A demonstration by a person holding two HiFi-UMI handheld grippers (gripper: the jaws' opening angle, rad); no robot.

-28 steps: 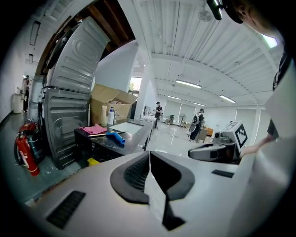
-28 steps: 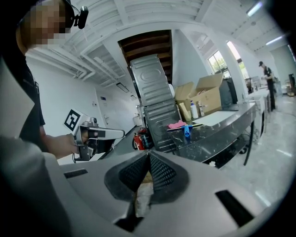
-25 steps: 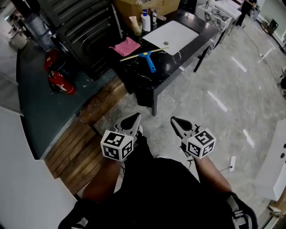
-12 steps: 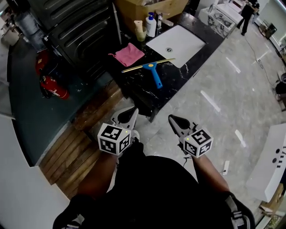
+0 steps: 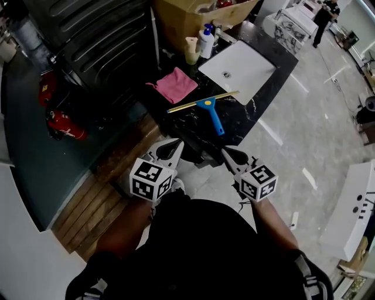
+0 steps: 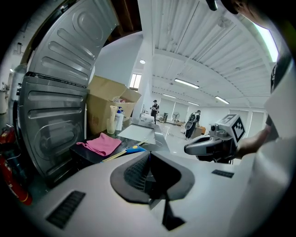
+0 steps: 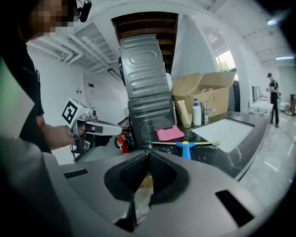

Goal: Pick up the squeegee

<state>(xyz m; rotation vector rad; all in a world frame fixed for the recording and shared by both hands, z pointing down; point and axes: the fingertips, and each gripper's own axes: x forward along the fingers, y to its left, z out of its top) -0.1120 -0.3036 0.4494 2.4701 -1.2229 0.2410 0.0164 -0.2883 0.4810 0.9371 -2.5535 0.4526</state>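
The squeegee (image 5: 211, 109), with a blue handle and a long yellowish blade, lies flat on the black marble counter (image 5: 234, 126). It also shows low in the left gripper view, squeegee (image 6: 134, 149), and ahead in the right gripper view, squeegee (image 7: 186, 147). My left gripper (image 5: 176, 146) and right gripper (image 5: 228, 153) are held side by side at the counter's near edge, short of the squeegee. Both are shut with nothing between the jaws, which meet in a line on the left gripper (image 6: 149, 155) and the right gripper (image 7: 148, 156).
A pink cloth (image 5: 176, 85) lies left of the squeegee and a white sink (image 5: 237, 70) is set in the counter behind it. A pump bottle (image 5: 206, 42) and a cardboard box (image 5: 193, 14) stand at the back. A ribbed metal panel (image 5: 99, 35) and a red extinguisher (image 5: 61, 124) are at the left.
Both grippers have moved forward together towards the counter. The counter and squeegee have come nearer, and the gripper tips now reach the counter's near edge. The jaws stay shut.
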